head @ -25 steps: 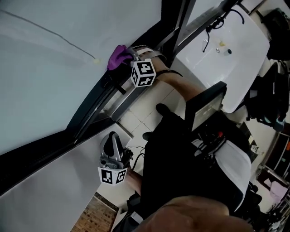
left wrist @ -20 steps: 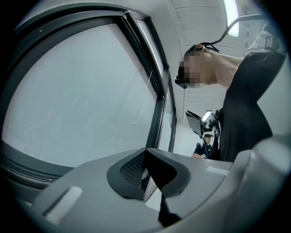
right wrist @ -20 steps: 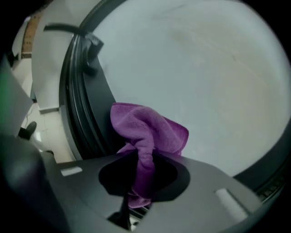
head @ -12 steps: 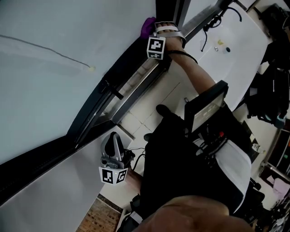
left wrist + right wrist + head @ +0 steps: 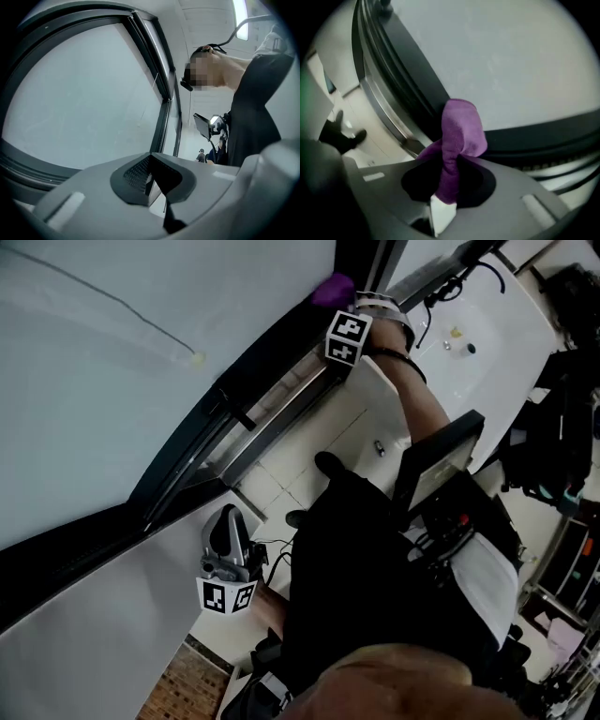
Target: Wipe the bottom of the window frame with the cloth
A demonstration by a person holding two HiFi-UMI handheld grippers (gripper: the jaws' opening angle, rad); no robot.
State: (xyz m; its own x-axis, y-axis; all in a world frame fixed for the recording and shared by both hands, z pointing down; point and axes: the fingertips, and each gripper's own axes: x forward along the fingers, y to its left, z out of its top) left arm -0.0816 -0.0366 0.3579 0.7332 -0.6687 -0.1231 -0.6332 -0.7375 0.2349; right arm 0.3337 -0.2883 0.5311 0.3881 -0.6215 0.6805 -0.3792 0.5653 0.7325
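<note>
The purple cloth (image 5: 333,289) is pinched in my right gripper (image 5: 341,306), which is shut on it and presses it against the dark bottom window frame (image 5: 253,371) near the upright post at the top of the head view. In the right gripper view the cloth (image 5: 459,133) sticks up out of the gripper (image 5: 447,187) and touches the black frame (image 5: 417,89) below the pale glass. My left gripper (image 5: 228,526) hangs low beside the grey wall under the window, shut and holding nothing. In its own view, the left gripper (image 5: 150,179) points up along the window.
A silver sill rail (image 5: 281,413) runs beside the dark frame. Below lies pale tiled floor (image 5: 309,451) with the person's shoe (image 5: 328,465). A white table (image 5: 487,343) with small items stands at upper right. A dark screen (image 5: 436,465) sits at the person's chest.
My right gripper has slid the purple cloth along the bottom frame up and to the right, toward the upright post. The left gripper has stayed where it was.
</note>
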